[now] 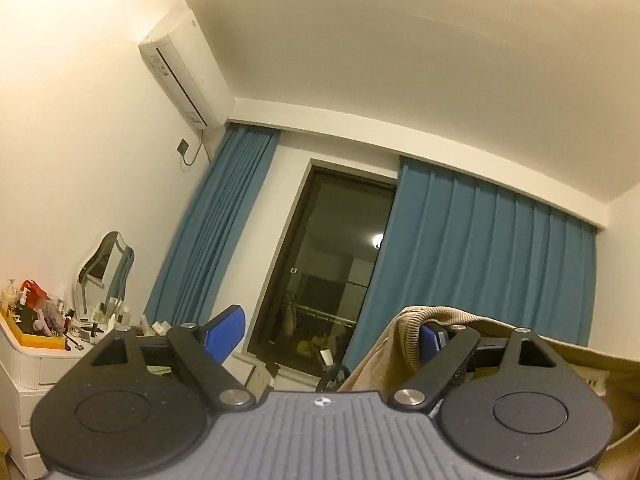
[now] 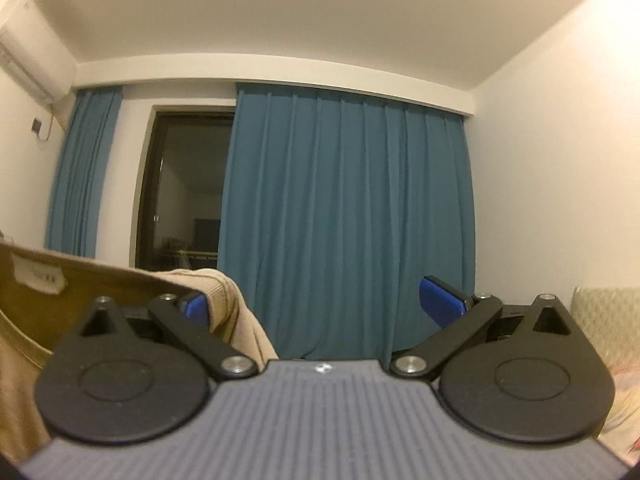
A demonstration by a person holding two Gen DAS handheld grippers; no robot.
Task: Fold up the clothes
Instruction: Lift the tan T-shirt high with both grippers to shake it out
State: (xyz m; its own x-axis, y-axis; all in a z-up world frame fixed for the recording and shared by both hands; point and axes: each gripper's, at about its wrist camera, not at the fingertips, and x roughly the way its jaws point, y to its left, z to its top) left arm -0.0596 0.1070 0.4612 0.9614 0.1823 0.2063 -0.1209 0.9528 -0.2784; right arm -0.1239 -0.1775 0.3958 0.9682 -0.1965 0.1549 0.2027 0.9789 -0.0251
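Left claw [image 1: 326,334]: matt black plastic arms, faintly dust-speckled; bright metal pivot pins; ribbed grey body with a matt look; blue pads [image 1: 226,330] with a fine ridged face. Right claw [image 2: 322,304]: same build and finish.

Garment [image 1: 400,344]: beige cloth, soft and matt, with a ribbed knit hem draped over the inner pad of each claw; a white woven label [image 2: 38,278] is sewn on its inner side.

Curtains [image 2: 344,216]: blue cloth, matt, in heavy pleats. Door glass [image 1: 332,264]: dark, glossy, reflecting. Mirror [image 1: 106,270]: glossy. AC unit [image 1: 186,66]: smooth white plastic. Walls [image 1: 80,120]: smooth matt paint.
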